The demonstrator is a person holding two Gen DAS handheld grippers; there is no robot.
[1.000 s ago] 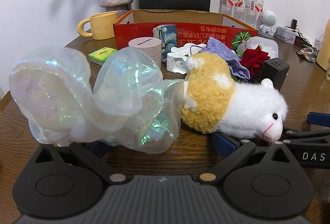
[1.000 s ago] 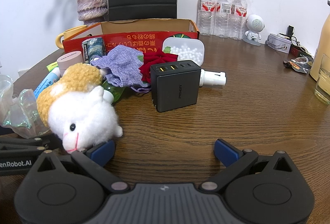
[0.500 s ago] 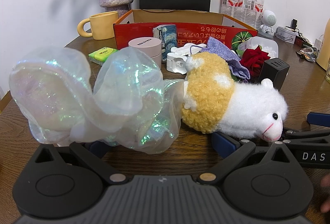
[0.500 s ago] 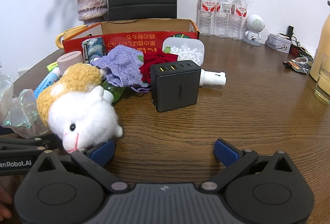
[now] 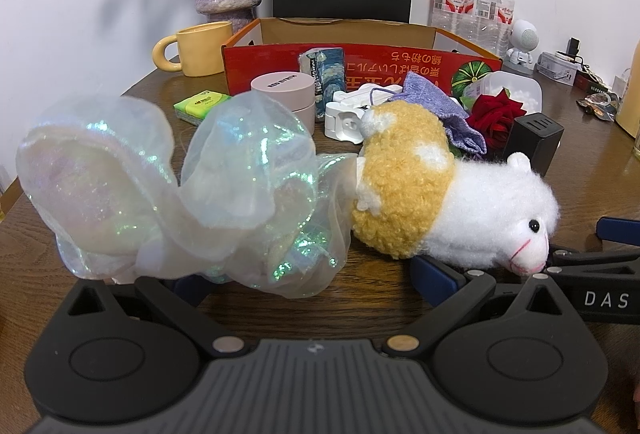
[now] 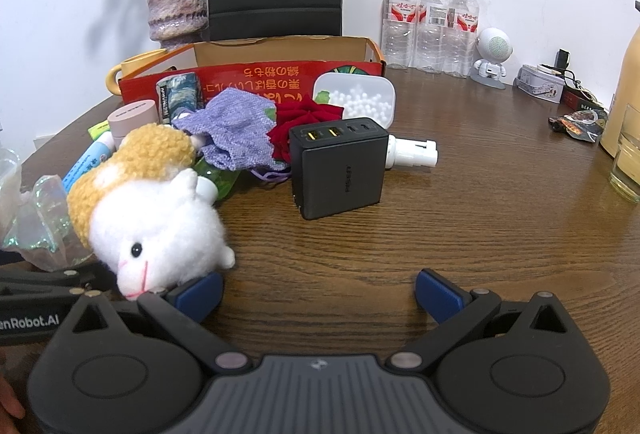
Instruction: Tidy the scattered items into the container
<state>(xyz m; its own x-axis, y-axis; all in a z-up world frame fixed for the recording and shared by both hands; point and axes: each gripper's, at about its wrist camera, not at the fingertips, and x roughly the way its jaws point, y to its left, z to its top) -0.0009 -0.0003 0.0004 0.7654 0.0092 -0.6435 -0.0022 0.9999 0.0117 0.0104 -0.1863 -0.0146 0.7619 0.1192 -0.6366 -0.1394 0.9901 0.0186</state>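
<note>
Both grippers low on table, pre-grasp. Left gripper [image 5: 308, 280] spread wide behind iridescent organza [image 5: 180, 190]; right gripper [image 6: 318, 292] spread, empty, plush hamster [image 6: 156, 218] touching left finger. Scattered items clustered before red cardboard box [image 6: 280, 78], apparently unfilled.

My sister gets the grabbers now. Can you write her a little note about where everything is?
Left gripper: open, empty, low on the table behind the shiny cloth.
Right gripper: open, empty, its left finger beside the plush toy.
Box: at the back; its inside isn't visible.
Nothing visibly packed yet.
Left to do: cloth, toy, black charger, purple pouch, red rose and the other small bits all go in the box.
</note>
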